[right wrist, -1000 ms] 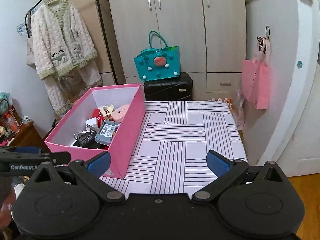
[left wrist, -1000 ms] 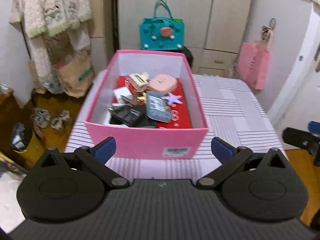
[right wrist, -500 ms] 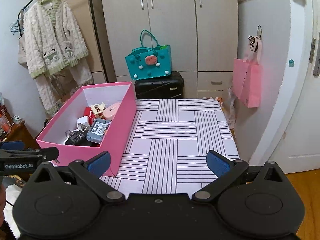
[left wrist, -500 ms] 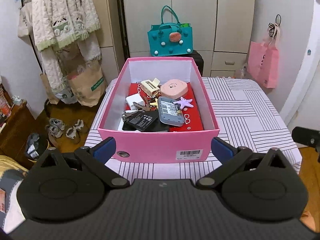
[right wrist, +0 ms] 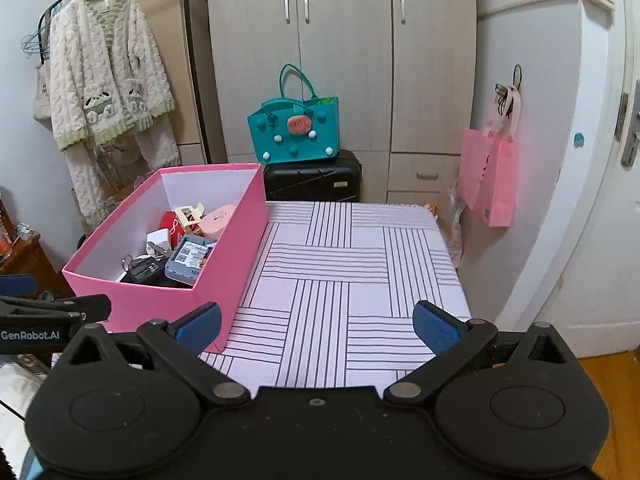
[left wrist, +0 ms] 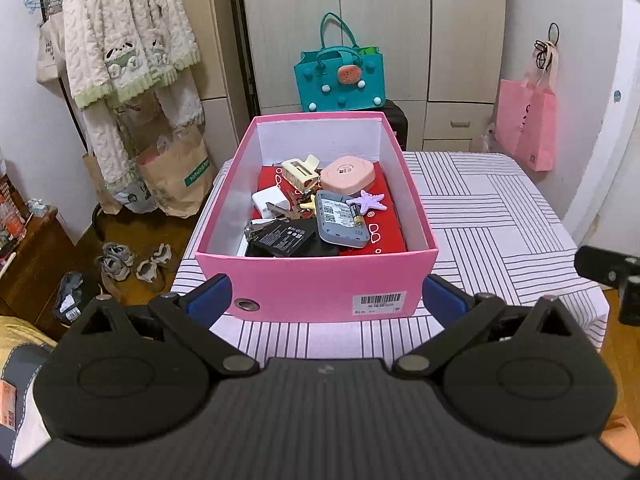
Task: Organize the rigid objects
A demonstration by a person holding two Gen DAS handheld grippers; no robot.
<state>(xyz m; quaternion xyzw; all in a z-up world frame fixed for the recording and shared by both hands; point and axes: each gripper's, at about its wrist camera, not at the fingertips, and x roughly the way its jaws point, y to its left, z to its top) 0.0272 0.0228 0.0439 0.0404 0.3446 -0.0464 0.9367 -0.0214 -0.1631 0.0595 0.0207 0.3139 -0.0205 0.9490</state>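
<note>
A pink box (left wrist: 316, 280) (right wrist: 224, 276) stands on the left part of a striped table (left wrist: 500, 216) (right wrist: 352, 272). Inside lie a grey device (left wrist: 340, 220) (right wrist: 188, 260), a black flat pack (left wrist: 284, 236), a white charger (left wrist: 270, 202), a cream hair claw (left wrist: 300, 172), a round pink case (left wrist: 349, 174) and a lilac starfish (left wrist: 366, 202) on a red sheet. My left gripper (left wrist: 324, 296) hangs open just short of the box's near wall, holding nothing. My right gripper (right wrist: 316, 326) is open and empty over the table's near edge, right of the box.
Behind the table a teal bag (right wrist: 294, 130) rests on a black suitcase (right wrist: 312, 180) before a wardrobe (right wrist: 340, 52). A pink bag (right wrist: 488, 172) hangs at right. A fluffy robe (left wrist: 128, 52) hangs at left above a paper bag (left wrist: 176, 176) and shoes (left wrist: 132, 260).
Both grippers have drawn back and risen from the table, so the box looks smaller and more of the room shows. Both stayed open.
</note>
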